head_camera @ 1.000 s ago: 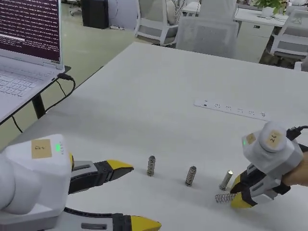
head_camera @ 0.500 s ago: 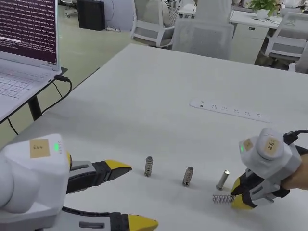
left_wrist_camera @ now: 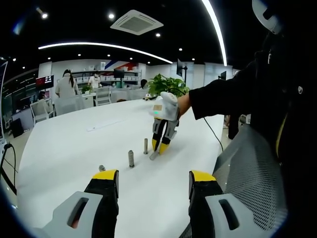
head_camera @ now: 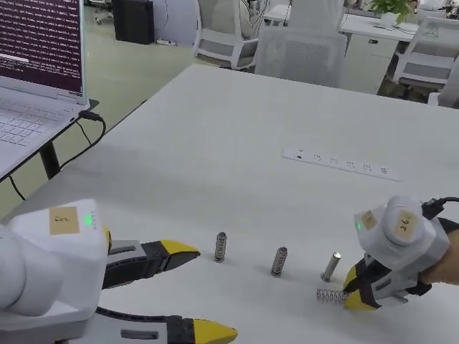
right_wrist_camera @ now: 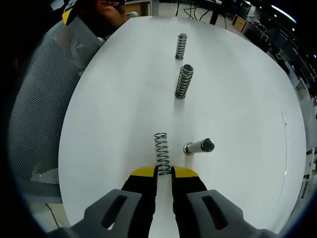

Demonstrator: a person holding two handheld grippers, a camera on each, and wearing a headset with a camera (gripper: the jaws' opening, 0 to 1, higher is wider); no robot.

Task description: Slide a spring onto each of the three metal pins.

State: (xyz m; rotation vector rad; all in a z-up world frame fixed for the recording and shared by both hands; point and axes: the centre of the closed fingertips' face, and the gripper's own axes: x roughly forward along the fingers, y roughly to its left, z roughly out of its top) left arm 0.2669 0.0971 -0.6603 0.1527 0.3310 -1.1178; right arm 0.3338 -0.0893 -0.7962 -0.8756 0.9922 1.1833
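Observation:
Three metal pins stand in a row on the white table (head_camera: 237, 136). The left pin (head_camera: 220, 246) and the middle pin (head_camera: 279, 261) each carry a spring. The right pin (head_camera: 330, 266) is bare and leans a little. A loose spring (head_camera: 330, 294) lies level just in front of the bare pin, and my right gripper (head_camera: 353, 295) is shut on its near end. In the right gripper view the spring (right_wrist_camera: 161, 151) sticks out from the gripper (right_wrist_camera: 163, 171), left of the bare pin (right_wrist_camera: 198, 146). My left gripper (head_camera: 197, 290) stands open and holds nothing, short of the left pin.
A white power strip (head_camera: 337, 163) lies farther back on the table. An open laptop (head_camera: 36, 64) sits on a stand to the left, past the table's edge. Office chairs (head_camera: 301, 43) stand behind the far end.
The head camera has shifted slightly. The right gripper stays shut on the spring next to the bare pin, and the left gripper has not moved.

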